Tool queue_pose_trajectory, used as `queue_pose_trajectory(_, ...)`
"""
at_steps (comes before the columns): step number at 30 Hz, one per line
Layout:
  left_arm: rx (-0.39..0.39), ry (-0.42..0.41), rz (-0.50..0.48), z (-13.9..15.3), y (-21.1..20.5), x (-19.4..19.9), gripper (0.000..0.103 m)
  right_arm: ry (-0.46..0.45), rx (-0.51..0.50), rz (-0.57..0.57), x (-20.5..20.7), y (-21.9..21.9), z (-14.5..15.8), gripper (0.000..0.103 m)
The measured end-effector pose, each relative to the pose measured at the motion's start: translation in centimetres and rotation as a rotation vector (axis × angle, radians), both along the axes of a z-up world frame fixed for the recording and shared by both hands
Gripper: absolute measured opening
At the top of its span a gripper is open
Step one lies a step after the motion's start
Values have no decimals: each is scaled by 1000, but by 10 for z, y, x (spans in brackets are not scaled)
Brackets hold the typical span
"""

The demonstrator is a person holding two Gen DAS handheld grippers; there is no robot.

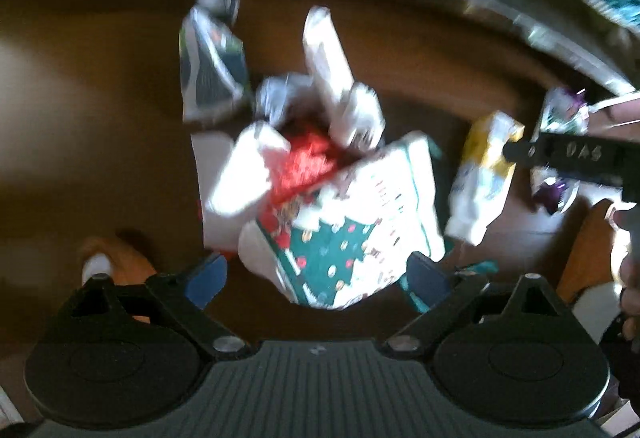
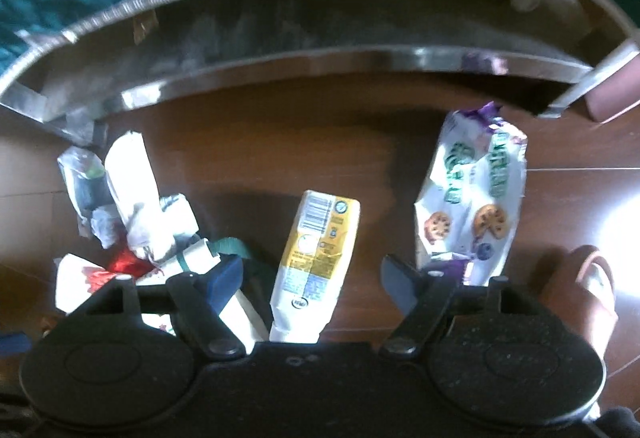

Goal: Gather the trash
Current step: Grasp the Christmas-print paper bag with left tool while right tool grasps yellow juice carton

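Tools spread wide, gripping nothing. Left tool (image 1: 316, 274) above patterned paper bag (image 1: 360, 234) within floor trash pile. Right tool (image 2: 312, 276) straddling yellow pouch (image 2: 316, 258) on wooden floor (image 2: 280, 142), beside cookie wrapper (image 2: 472, 198).

Carton (image 2: 314, 262) between wrappers (image 2: 152, 222), bag (image 2: 472, 198)

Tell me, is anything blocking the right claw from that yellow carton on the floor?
Nothing visible does. The right claw is open with the yellow carton lying directly between its fingers, on bare wood floor. The cookie bag and the wrapper pile lie off to either side.
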State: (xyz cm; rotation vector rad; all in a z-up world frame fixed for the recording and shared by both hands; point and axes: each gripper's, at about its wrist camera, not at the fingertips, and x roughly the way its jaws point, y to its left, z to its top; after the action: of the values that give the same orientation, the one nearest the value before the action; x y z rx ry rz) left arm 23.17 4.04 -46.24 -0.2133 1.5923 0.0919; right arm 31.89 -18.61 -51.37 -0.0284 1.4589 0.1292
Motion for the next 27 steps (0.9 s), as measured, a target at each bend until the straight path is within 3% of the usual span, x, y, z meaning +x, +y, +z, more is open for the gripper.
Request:
queue_pose_trajectory(3,-3,54,16,-19,1,-2,95,27,-19,9,5,2,-16,76)
queue_pose_trajectory(9,-17,103,25,-43,-4,1,76,89,-40,-1,8,0,-48,74)
queue_pose_trajectory(11,-18,119,24,-49,-6,3,60,108,-37,-14,9,-2,-56,74)
queue_pose_trajectory(13,-21,130,32,-55,-5,3,57,117,-35,-27,9,-5,-62,74)
queue_pose_trajectory(17,-26,151,66,-62,3,3,37,113,-29,-50,10,-7,-69,73)
queue_pose_trajectory(24,-12,135,70,-55,8,5,15,92,-32,-55,15,-8,-75,72)
queue_pose_trajectory(25,-9,133,69,-53,7,5,13,91,-37,-56,12,-7,-75,70)
queue_pose_trajectory(26,-6,130,64,-51,5,5,11,95,-35,-57,12,-7,-75,52)
queue_pose_trajectory(27,-6,126,60,-49,4,5,11,95,-47,-61,12,-8,-75,51)
